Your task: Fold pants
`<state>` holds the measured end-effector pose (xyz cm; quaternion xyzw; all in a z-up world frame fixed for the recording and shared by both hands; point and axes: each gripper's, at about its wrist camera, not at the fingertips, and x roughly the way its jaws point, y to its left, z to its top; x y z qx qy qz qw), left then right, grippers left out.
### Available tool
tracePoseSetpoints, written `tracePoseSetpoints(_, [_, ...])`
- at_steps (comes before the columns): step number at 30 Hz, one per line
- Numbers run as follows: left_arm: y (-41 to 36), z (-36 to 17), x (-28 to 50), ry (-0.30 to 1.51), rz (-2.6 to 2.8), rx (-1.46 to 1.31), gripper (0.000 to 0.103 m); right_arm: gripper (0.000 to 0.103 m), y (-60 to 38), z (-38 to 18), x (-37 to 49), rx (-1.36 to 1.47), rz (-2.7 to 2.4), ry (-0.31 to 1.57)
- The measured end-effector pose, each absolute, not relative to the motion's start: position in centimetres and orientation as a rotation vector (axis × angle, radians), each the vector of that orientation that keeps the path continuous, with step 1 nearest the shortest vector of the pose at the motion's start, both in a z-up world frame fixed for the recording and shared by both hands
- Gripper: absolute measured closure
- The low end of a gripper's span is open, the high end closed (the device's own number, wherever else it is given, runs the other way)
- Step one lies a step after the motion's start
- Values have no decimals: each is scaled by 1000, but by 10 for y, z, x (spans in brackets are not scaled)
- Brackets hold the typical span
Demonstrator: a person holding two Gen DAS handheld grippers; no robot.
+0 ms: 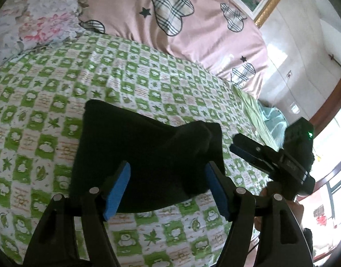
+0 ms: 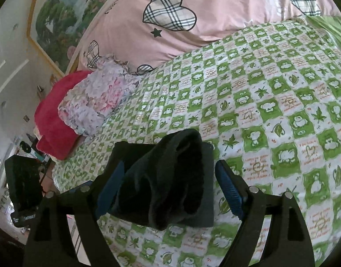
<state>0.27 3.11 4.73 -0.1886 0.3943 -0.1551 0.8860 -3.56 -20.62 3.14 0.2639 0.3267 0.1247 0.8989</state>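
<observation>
Folded black pants (image 1: 148, 155) lie on a green checked bedsheet (image 1: 59, 102). Both the left gripper (image 1: 167, 191) and the right gripper (image 2: 170, 189) are held spread apart. A red cushion (image 2: 57, 120) is seen only in the right view.

pink duvet (image 1: 192, 33), floral pillow (image 2: 97, 102)

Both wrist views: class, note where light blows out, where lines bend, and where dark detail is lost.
Left wrist view: window glare blows out the right edge; the black pants lose fold detail. Right wrist view: fisheye bends the checked bedsheet; light is even, pants folds readable.
</observation>
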Motion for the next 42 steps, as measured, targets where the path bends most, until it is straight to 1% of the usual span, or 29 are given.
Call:
tracePoseSetpoints(4, [42,46,1,819,-301,-404,30,13,-195,37,-47,532,252,652])
tracePoseSetpoints(7, [50,44,0,824,-283,-415,29,11,-189,38,-53,521,231,645])
tracePoseSetpoints(18, [83,28,13,859,-227,-474,23,11,-192,11,-57,655,181,680])
tracePoseSetpoints(24, [87,13,32,919,-230,-489,23,11,-196,-3,-50,702,170,717])
tracePoseSetpoints(42, [84,-11,77,991,-252,-494,20,11,-196,-27,-30,720,163,796])
